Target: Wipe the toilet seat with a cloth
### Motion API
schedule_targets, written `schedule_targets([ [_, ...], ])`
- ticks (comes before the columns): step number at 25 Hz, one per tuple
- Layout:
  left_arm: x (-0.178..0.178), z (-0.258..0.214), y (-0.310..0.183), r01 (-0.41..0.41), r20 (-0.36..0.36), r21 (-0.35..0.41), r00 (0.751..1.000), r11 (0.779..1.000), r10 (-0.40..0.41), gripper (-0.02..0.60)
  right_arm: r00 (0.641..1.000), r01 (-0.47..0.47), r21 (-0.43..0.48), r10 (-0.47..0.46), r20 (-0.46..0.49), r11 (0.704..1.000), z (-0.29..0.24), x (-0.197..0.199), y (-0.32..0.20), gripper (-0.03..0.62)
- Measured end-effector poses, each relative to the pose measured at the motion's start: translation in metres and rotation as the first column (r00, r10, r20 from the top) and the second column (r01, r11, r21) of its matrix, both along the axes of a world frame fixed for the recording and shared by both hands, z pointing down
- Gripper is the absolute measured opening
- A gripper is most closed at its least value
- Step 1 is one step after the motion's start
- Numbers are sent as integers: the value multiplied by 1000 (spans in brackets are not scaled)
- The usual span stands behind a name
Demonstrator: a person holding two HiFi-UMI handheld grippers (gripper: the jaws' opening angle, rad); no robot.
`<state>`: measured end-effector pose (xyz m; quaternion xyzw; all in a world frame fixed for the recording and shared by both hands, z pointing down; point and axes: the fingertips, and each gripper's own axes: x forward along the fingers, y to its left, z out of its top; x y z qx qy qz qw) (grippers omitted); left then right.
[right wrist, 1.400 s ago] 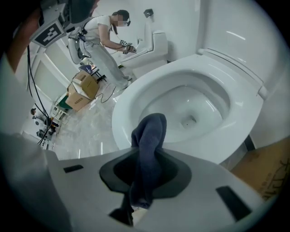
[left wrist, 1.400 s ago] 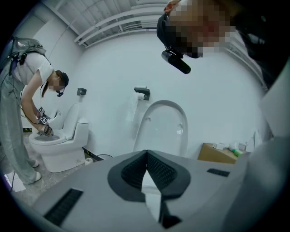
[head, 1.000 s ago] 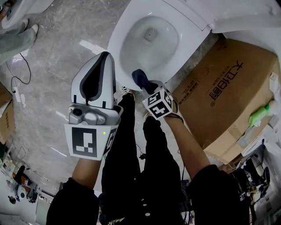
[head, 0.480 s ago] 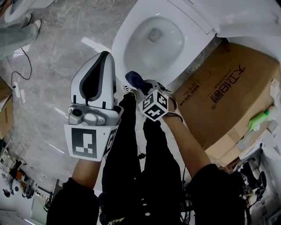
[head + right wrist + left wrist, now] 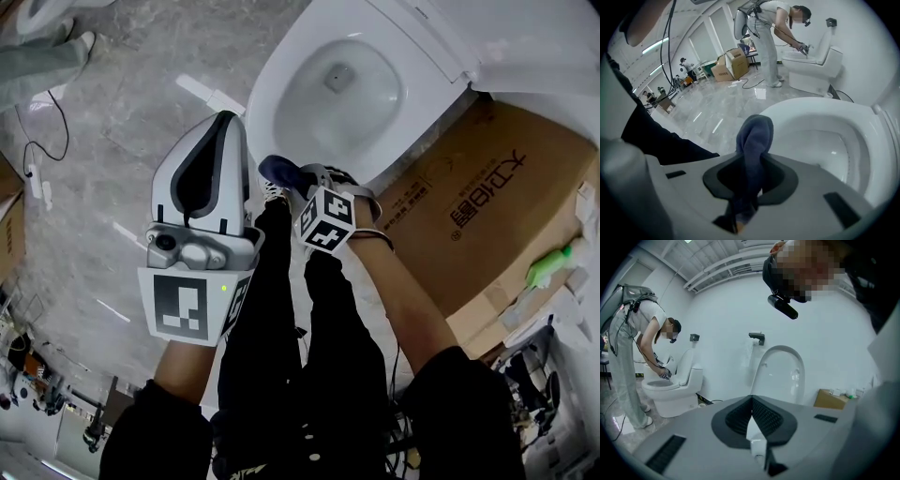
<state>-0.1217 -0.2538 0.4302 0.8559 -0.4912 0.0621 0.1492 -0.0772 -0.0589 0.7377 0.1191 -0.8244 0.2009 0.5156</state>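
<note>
The toilet bowl [image 5: 342, 89] is seen open at 1 o'clock in the head view, with only its drain hole visible inside; a cardboard box [image 5: 469, 216] stands at 3 o'clock, and a green bottle [image 5: 548, 267] lies at its far edge. The right gripper [image 5: 298, 178] is clamped on a dark blue cloth [image 5: 279, 172], which is bunched between its jaws and held at the near edge of the toilet seat [image 5: 265, 103], at about 7 o'clock of the bowl; contact cannot be confirmed. The left gripper [image 5: 225, 122] is held shut and empty at 9 o'clock of the right one. Compared with a second ago, the cloth has been moved along the rim towards 9 o'clock; the left gripper is unchanged.
</note>
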Motion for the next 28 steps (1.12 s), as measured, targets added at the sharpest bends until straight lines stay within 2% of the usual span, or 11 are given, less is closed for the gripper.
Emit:
schedule_targets([
  [6, -9, 2, 0, 16, 3, -6, 1000, 1000, -16, 11, 994, 107, -35, -107, 17, 994, 1, -12, -9, 81],
  [14, -23, 6, -4, 37, 10, -14, 999, 999, -36, 11, 985, 171, -41, -170, 35, 984, 0, -30, -31, 83],
  [21, -32, 9, -7, 47, 7, -23, 999, 999, -47, 11, 981, 191, -63, -188, 51, 980, -1, -37, -44, 87],
  [28, -36, 13, -11, 50, 7, -29, 999, 998, -50, 11, 982, 185, -47, -183, 51, 982, 0, -42, -66, 86],
])
